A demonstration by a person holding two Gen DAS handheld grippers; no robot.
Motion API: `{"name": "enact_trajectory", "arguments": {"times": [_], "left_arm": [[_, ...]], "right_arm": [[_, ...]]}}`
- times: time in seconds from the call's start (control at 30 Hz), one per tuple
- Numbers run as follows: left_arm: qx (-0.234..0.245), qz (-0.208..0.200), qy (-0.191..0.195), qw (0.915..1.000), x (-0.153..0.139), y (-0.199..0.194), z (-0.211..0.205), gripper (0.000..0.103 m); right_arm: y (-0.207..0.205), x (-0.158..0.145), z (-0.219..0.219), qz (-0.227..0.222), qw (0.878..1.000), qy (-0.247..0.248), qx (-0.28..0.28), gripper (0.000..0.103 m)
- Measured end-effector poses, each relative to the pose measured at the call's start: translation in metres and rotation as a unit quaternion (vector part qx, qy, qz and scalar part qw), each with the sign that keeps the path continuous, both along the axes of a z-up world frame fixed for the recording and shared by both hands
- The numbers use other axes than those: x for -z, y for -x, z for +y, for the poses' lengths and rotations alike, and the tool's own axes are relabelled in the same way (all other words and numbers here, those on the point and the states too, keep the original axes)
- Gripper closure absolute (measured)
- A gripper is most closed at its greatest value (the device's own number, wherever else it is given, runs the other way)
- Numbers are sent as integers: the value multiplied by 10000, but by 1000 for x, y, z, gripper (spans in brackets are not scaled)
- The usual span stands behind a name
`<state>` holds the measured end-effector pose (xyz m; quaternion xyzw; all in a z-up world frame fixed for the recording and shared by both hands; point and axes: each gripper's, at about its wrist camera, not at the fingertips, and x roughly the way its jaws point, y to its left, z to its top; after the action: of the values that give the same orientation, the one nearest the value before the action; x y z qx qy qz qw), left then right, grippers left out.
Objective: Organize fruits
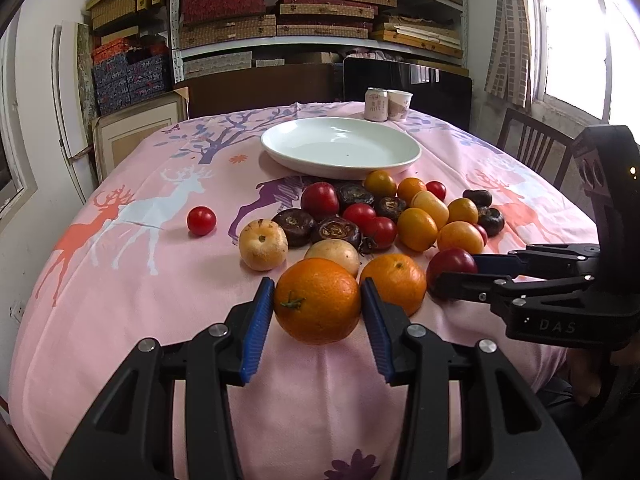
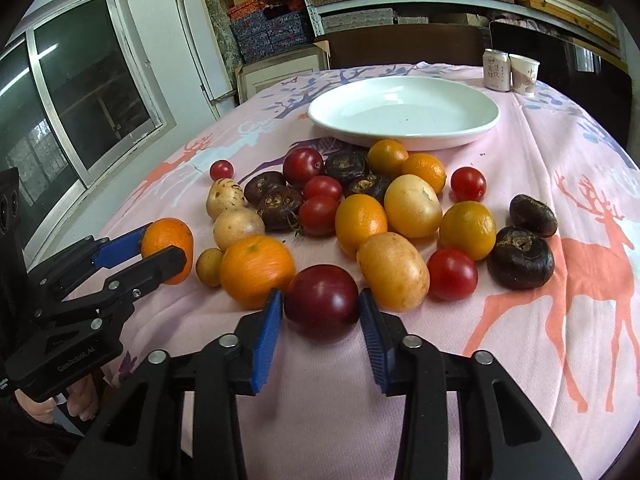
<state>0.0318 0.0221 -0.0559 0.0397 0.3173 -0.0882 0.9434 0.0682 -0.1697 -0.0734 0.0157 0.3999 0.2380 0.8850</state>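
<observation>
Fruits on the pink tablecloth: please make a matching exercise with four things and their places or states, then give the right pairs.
Things:
1. large orange citrus fruit
2. dark red round plum
3. white oval ceramic plate
4. small red cherry tomato lying alone

Places or states:
A. empty, behind the pile of fruit
B. between the blue pads of the right tool
C. apart from the pile, on its left side
D. between the blue pads of the left tool

Pairs: 1-D, 2-B, 3-A, 4-C
</observation>
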Motion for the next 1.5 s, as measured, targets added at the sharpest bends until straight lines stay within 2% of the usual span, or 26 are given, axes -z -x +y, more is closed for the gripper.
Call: {"name": "enact_trajectory", "arguments": {"times": [0.2, 0.33, 0.53, 0.63, 0.77, 0.93, 1.03, 1.07, 1.1, 1.13, 1.2, 1.27, 1.3, 1.33, 1.37, 1.5], "left_arm": [[-22, -31, 29, 10000, -3, 0, 1, 60], [0, -87, 56, 9999, -10, -2, 1, 60], [184, -160, 213, 9995, -39, -30, -2, 60], [268, -202, 266, 9991, -57, -62, -9, 60], [345, -79, 316, 9989, -73, -125, -23, 60], [239, 672, 265, 9971, -55, -221, -41, 60], [134, 1193, 306, 9923, -37, -269, -48, 59], [80, 1294, 327, 9910, -32, -281, -49, 59], [9, 1363, 373, 9900, -31, -290, -49, 59], [-90, 1390, 453, 9892, -32, -298, -46, 59], [-211, 1299, 694, 9889, -38, -299, -38, 57], [-281, 1043, 806, 9909, -49, -286, -28, 36], [-353, 859, 815, 9923, -55, -277, -23, 30], [-380, 676, 844, 9934, -61, -265, -19, 20], [-373, 573, 877, 9938, -66, -256, -16, 16], [-210, 474, 1002, 9936, -76, -214, -6, 16]], "right_arm": [[9, -8, -11, -38, 9996, -250, -108, 65], [12, -30, -25, -303, 9981, -518, -128, 65], [-25, -72, -62, -642, 9952, -710, 225, 65], [-63, -81, -78, -556, 9941, -819, 446, 65], [-121, -80, -82, -350, 9945, -775, 604, 64], [-190, -58, -70, 116, 9955, -617, 709, 64], [-227, -42, -60, 472, 9947, -568, 719, 63], [-237, -41, -57, 522, 9944, -548, 741, 61], [-240, -41, -55, 506, 9942, -552, 769, 50], [-241, -46, -55, 369, 9943, -538, 844, 45], [-232, -55, -59, 61, 9946, -481, 913, 43], [-217, -62, -65, -114, 9944, -498, 929, 42], [-211, -64, -71, -185, 9938, -516, 963, 40], [-201, -66, -74, -255, 9932, -531, 1005, 37], [-190, -66, -78, -313, 9927, -528, 1039, 35], [-151, -60, -86, -361, 9930, -481, 1015, 34]]}}
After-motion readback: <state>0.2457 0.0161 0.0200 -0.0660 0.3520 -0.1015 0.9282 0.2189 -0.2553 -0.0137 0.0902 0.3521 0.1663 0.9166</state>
